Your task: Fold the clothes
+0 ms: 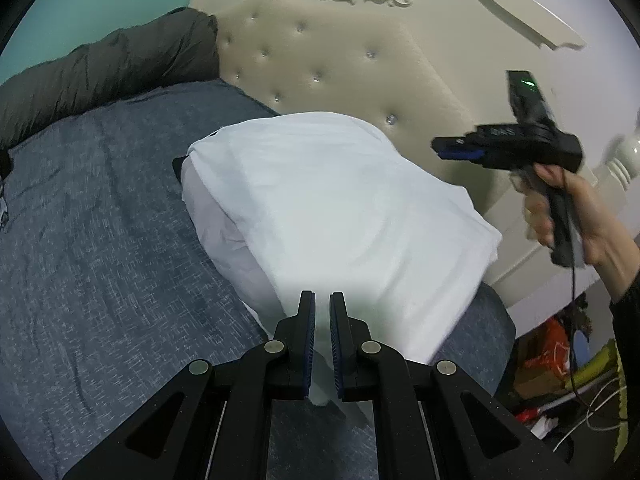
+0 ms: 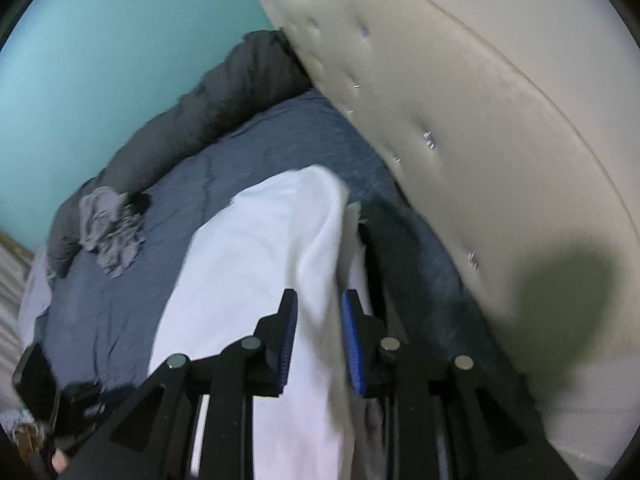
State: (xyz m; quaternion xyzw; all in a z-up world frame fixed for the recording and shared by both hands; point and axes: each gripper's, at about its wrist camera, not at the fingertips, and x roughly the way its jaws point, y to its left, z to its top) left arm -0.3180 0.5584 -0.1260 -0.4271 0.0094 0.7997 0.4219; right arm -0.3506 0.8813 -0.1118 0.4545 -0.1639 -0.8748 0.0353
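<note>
**Q:** On the bed, at centre of left wrist view: located task item?

**A:** Located white garment (image 1: 340,208). Lay mounded and partly folded on blue bedspread (image 1: 100,240), far edge just beside tufted headboard (image 1: 320,60) at 12 o'clock. Showed folded layers along edge at 9 o'clock.

**Q:** Checked left gripper (image 1: 322,300)?

**A:** Checked. Sat at 6 o'clock, over near edge of white garment. Fingers stood almost pressed together, with only a narrow slot between. Held a thin strip of white cloth in that slot, down to finger bases; read as pinching the garment edge.

**Q:** Checked right gripper (image 1: 440,150)?

**A:** Checked. Hung in the air at 3 o'clock of left view, clear of the garment, gripped by a hand (image 1: 560,204), and motion-blurred. In its own view, fingers stood spread apart, clamping nothing. Showed garment edge beyond the gap, running toward 12 o'clock.

**Q:** Logged surroundings?

**A:** Logged dark padded quilt (image 1: 120,60) along far side of bed at 10 o'clock, against teal wall (image 1: 100,0). Logged crumpled grey garment (image 2: 108,228) at 9 o'clock of right view, on bedspread beside quilt, well apart from white garment. Noted floor clutter at 4 o'clock of left view, too small to identify.
</note>
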